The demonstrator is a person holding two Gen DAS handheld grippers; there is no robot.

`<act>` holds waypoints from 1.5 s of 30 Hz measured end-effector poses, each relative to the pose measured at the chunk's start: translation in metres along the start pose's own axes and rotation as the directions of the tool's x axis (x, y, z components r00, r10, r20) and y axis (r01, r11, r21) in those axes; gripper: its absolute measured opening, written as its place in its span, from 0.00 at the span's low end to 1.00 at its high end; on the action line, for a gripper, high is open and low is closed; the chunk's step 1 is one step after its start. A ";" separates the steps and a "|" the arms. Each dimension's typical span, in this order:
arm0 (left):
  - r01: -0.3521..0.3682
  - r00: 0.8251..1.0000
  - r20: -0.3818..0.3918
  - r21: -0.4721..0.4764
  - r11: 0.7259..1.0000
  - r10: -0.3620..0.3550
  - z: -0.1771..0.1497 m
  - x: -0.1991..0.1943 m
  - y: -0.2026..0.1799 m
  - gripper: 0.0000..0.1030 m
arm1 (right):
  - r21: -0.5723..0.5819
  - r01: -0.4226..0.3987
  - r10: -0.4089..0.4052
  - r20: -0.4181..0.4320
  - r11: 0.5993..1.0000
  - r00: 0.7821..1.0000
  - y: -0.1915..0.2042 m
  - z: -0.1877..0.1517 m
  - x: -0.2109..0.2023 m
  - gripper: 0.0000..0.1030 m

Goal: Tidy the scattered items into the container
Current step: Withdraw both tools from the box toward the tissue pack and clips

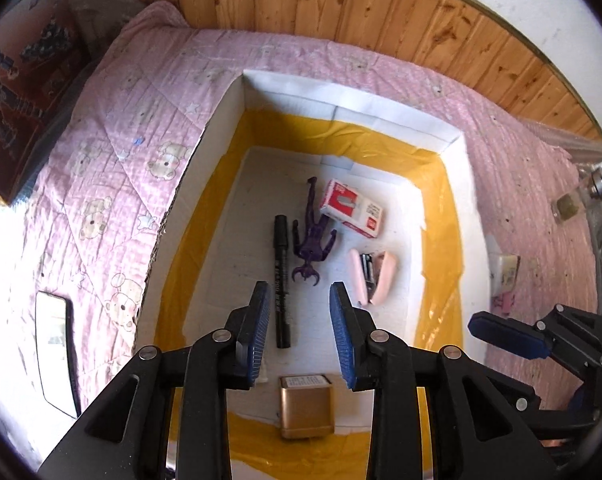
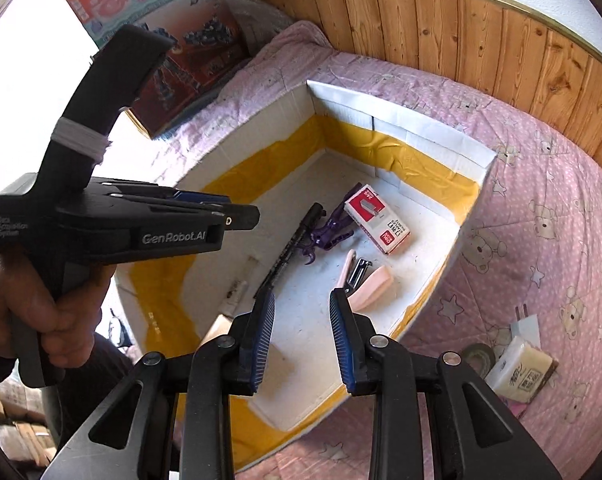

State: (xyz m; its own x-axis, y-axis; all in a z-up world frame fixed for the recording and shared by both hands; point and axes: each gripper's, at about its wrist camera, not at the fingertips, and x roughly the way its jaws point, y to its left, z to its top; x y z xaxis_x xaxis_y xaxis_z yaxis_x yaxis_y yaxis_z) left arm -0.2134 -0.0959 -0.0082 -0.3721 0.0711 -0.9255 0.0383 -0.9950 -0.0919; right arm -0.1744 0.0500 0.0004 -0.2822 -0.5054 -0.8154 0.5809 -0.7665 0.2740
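Five items down in white box [image 1: 381, 110] on pink quilt [image 1: 113, 128]: black marker [image 1: 281, 280], purple figure [image 1: 313, 236], staple packet [image 1: 351, 208], pink stapler [image 1: 375, 276], gold cube [image 1: 307, 406]. Left gripper [image 1: 301, 328] over box, fingers parted, empty; cube lies near, below fingertips. Right gripper [image 2: 302, 330] parted, empty, stapler just beyond right fingertip.

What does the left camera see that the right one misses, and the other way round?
Only the left wrist view shows the gold cube in the box and a phone on the quilt. Only the right wrist view shows a tape roll and the hand holding the left gripper. Both show the marker, purple figure, staple box and pink stapler.
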 end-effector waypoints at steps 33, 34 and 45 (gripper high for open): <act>0.290 0.945 0.093 0.206 0.934 -0.314 -0.087 -0.020 -0.194 0.40 | 0.499 -0.005 -0.118 0.215 0.867 0.969 -0.149 -0.173 -0.074 0.42; 0.292 0.946 0.085 0.198 0.936 -0.313 -0.085 -0.013 -0.195 0.40 | 0.508 0.002 -0.124 0.206 0.861 0.971 -0.156 -0.173 -0.072 0.42; 0.239 0.964 0.074 0.176 0.955 -0.255 -0.037 0.065 -0.227 0.43 | 0.460 0.156 -0.236 0.121 0.874 0.964 -0.190 -0.160 -0.023 0.57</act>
State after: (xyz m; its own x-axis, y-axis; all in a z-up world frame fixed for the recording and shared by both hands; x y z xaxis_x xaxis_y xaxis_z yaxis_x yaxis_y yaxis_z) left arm -0.2117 0.1374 -0.0615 -0.4375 0.3172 -0.8414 -0.2154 -0.9454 -0.2444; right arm -0.1558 0.2703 -0.1144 -0.5019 -0.3545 -0.7889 0.1124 -0.9311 0.3469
